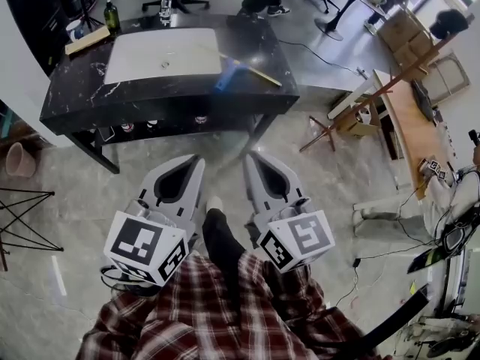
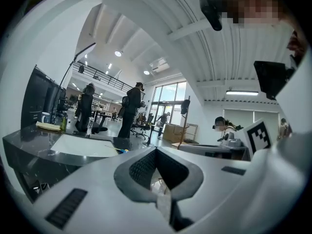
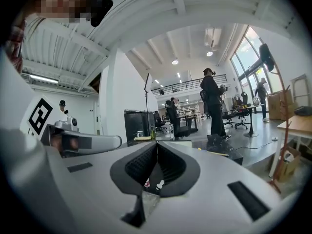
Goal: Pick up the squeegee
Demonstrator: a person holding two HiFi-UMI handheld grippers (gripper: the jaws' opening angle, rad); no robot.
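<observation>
The squeegee, with a blue handle and a long yellow-edged blade, lies near the right end of the black marble table, beside a white inset panel. My left gripper and right gripper hang side by side over the floor, well short of the table, both pointing toward it. Both are shut with nothing between their jaws. The left gripper view shows my left gripper with a blue and yellow bit of the squeegee past it. In the right gripper view, my right gripper is aimed at the table's corner.
A green bottle, a wooden block and a clear bottle stand at the table's far side. A wooden coat rack leans at the right, a pink bucket sits at the left. People stand beyond the table.
</observation>
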